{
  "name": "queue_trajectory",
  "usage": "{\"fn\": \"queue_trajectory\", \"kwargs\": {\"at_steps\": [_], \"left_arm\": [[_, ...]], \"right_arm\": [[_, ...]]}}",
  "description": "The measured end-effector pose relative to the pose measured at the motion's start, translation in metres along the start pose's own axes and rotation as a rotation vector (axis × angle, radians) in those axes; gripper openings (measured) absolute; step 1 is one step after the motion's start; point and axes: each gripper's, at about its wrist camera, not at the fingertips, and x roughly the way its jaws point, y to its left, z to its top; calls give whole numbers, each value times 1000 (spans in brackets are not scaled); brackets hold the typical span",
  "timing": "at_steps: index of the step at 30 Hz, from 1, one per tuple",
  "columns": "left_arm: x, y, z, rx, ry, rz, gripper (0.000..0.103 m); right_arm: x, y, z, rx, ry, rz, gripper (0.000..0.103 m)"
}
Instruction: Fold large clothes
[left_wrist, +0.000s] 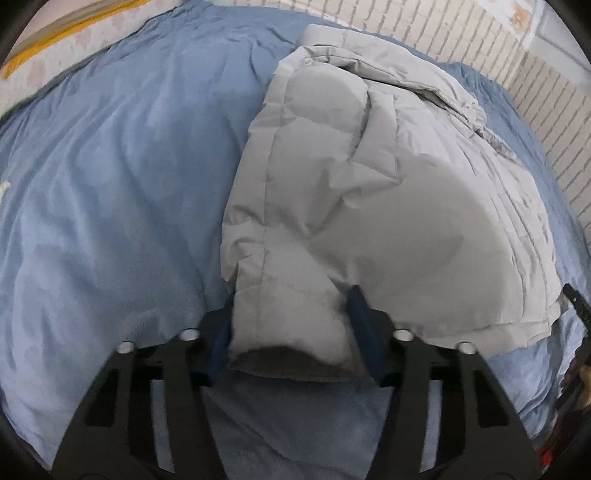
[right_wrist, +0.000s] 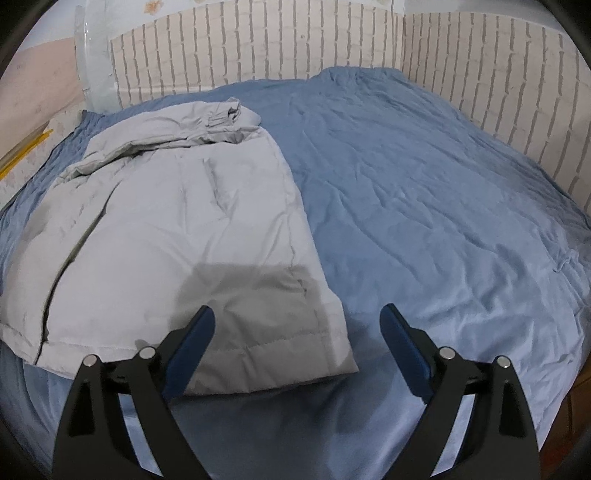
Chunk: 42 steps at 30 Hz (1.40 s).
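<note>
No readable text, labels, brand marks, numbers or signs appear in either wrist camera view.

We see our left gripper (left_wrist: 291, 325) and right gripper (right_wrist: 297, 332) built alike, each with matte black, angular arms pierced by long triangular cut-outs, two round silver bolt heads on each side, and dark blue padded fingers (right_wrist: 402, 347) at the tips.
</note>
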Motion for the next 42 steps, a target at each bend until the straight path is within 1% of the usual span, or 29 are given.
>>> {"fn": "queue_trajectory", "kwargs": {"at_steps": [1, 2, 6, 8, 11, 13, 15, 17, 18, 19, 20, 21, 22, 23, 24, 26, 29, 31, 35, 36, 38, 39, 40, 41, 42], "left_arm": [[1, -5, 2, 20, 1, 17, 43], [3, -9, 4, 38, 2, 30, 41], [7, -16, 5, 65, -1, 61, 41], [10, -18, 4, 72, -5, 74, 44], [10, -17, 2, 70, -6, 84, 48], [10, -17, 3, 72, -6, 87, 50], [10, -17, 3, 80, -10, 96, 53], [11, -15, 3, 77, -18, 110, 61], [10, -12, 3, 69, -19, 110, 62], [10, -9, 3, 56, -19, 109, 67], [9, -4, 2, 40, -17, 107, 69], [9, 0, 2, 19, -15, 93, 69], [9, 4, 1, 5, -11, 82, 69], [8, 7, 0, -1, -9, 74, 69], [8, 7, 1, 0, -8, 70, 69], [7, 5, 0, 16, -10, 85, 70], [6, 2, 0, 29, -9, 99, 70], [7, 1, 1, 30, -3, 99, 69], [6, 3, 3, 3, 15, 55, 53], [7, 2, 4, 7, 18, 52, 50], [5, -2, 6, 20, 24, 47, 40], [4, -3, 7, 27, 25, 45, 37], [3, -5, 9, 35, 28, 37, 30], [1, -6, 11, 37, 33, 29, 27], [1, -7, 13, 39, 37, 29, 26]], "right_arm": [[0, 0, 0, -1, 0, 0, 91], [-1, -1, 0, 0, -2, -2, 91], [-4, -8, -1, 24, -19, -1, 91], [-3, -14, -2, 59, -12, 28, 91], [4, -18, -5, 104, 24, 77, 91], [11, -15, -7, 100, 45, 95, 91], [22, -8, -11, 78, 83, 106, 91], [28, -5, -14, 84, 107, 124, 91], [29, -4, -15, 89, 108, 133, 89], [28, -4, -16, 89, 109, 143, 86], [27, -5, -16, 94, 111, 165, 71], [27, -6, -16, 103, 115, 187, 51], [27, -7, -16, 116, 127, 199, 41], [27, -8, -16, 121, 130, 215, 29], [25, -8, -16, 128, 126, 239, 21], [23, -7, -16, 134, 123, 258, 19], [29, -4, -17, 113, 150, 245, 20], [33, 0, -16, 101, 157, 240, 22], [44, 11, -11, 47, 182, 220, 24], [45, 13, -10, 35, 185, 211, 25], [43, 15, -11, 27, 187, 198, 25], [43, 14, -11, 28, 188, 195, 25], [42, 14, -11, 30, 193, 195, 25], [41, 13, -10, 32, 196, 197, 25], [41, 12, -9, 35, 201, 200, 23]]}}
